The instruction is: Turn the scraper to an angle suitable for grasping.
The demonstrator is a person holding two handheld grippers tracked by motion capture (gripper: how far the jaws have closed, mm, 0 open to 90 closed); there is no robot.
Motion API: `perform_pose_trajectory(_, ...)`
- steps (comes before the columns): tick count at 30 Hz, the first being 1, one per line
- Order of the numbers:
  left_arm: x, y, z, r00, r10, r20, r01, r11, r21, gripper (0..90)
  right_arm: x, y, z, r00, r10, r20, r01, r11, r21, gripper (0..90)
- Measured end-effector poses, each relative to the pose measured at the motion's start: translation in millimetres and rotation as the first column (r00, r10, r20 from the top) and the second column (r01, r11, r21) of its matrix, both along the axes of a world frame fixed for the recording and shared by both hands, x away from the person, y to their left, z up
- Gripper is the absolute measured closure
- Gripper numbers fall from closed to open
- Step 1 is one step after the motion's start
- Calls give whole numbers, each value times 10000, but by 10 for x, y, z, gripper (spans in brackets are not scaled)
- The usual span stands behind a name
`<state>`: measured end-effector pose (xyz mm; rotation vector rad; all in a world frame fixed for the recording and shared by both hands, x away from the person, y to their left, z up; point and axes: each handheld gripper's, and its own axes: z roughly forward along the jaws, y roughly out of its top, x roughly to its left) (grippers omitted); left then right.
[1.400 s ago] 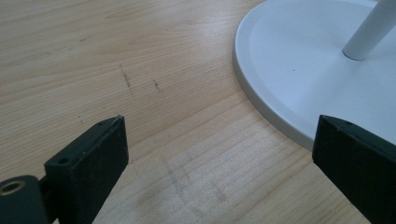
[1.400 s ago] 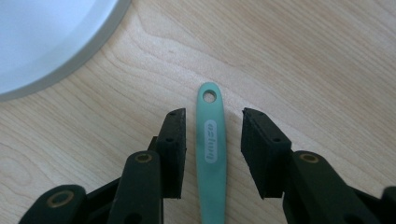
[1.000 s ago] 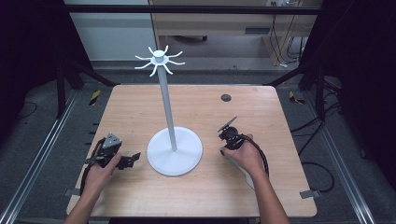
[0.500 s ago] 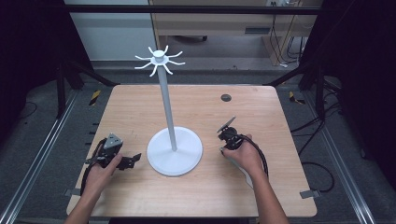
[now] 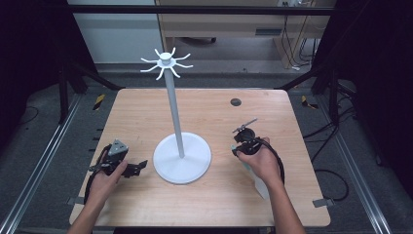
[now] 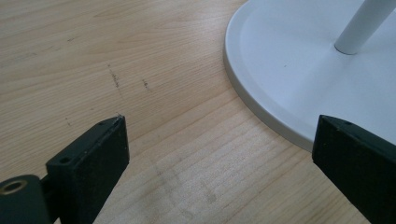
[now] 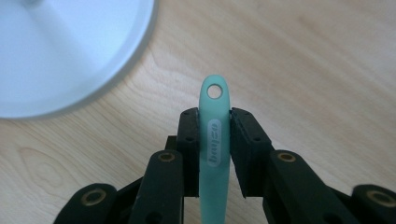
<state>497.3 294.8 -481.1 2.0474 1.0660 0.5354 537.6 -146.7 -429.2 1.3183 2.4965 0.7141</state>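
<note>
A teal utensil handle [image 7: 214, 154] with a hanging hole at its tip stands between the pads of my right gripper [image 7: 215, 114]. The jaws have just been closing and now press on it. In the high view that right gripper [image 5: 243, 141] is held just right of the white stand's round base [image 5: 182, 158], and the utensil's pale end [image 5: 260, 185] pokes out below the hand. The stand's pole carries a ring of hooks [image 5: 166, 61] on top. My left gripper [image 5: 139, 166] rests open left of the base, jaws wide apart over bare wood [image 6: 219, 135].
The wooden table [image 5: 146, 112] has a small dark round hole [image 5: 235, 102] at its far right. The stand's base edge [image 6: 261, 102] lies close to the left gripper's right jaw. Black frame rails and cables surround the table.
My right gripper has lifted slightly off the table with the teal handle in it. The left hand has stayed where it was.
</note>
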Motion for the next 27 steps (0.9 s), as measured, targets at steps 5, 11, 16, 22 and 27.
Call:
perform_pose_trajectory(5,-4,-2,0,10000,-6,1,6,10000,22,38,-138,-133,229,9937,-167,1107,59,9952,973,745)
perform_pose_trajectory(11,-2,0,-1,10000,31,4,-31,10000,9,37,-255,-214,404,9819,-231,1881,-79,9867,1624,746)
perform_pose_trajectory(16,-1,2,-1,10000,86,17,-86,9999,-62,37,-306,-227,470,9758,-239,2173,-194,9806,1950,747)
perform_pose_trajectory(22,10,6,-5,10000,45,-6,-46,10000,-30,37,-352,-214,523,9697,-143,2437,-391,9762,2131,748)
perform_pose_trajectory(27,10,3,-4,10000,29,-16,-29,10000,-16,37,-387,-202,580,9655,-126,2602,-497,9715,2316,748)
